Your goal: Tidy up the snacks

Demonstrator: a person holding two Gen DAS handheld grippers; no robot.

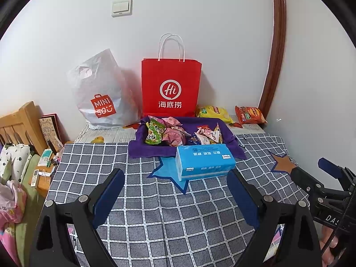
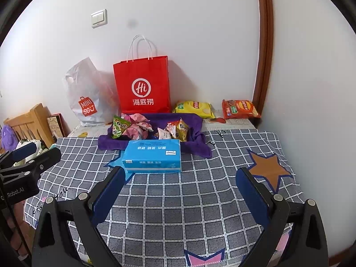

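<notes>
Both tools are held above the checked cloth, pointing toward the wall.

My left gripper: jaws spread wide, nothing between them. Its blue pads frame bare cloth, short of the tissue pack.

My right gripper: jaws likewise spread wide and empty. From the left wrist view it shows at the right edge, beside the left tool and apart from it.

The blue tissue pack lies flat on the cloth, just ahead of both grippers, its far edge touching or overlapping the purple towel (I cannot tell which).

Loose snacks sit in a heap on the purple towel:
- green snack packet, at the left of the heap, tilted.
- pink wrapped snacks, centre-left, crumpled together.
- small triangular packets, at the right of the heap.

Behind the towel, against the wall:
- red paper bag, upright, white handles standing up.
- white plastic bag, to its left, slumped against the wall.
- yellow chip bag, lying flat to the right of the red bag.
- orange chip bag, lying flat farther right, near the brown door frame and apart from the yellow one.

A wooden bed frame shows at far left.
</notes>
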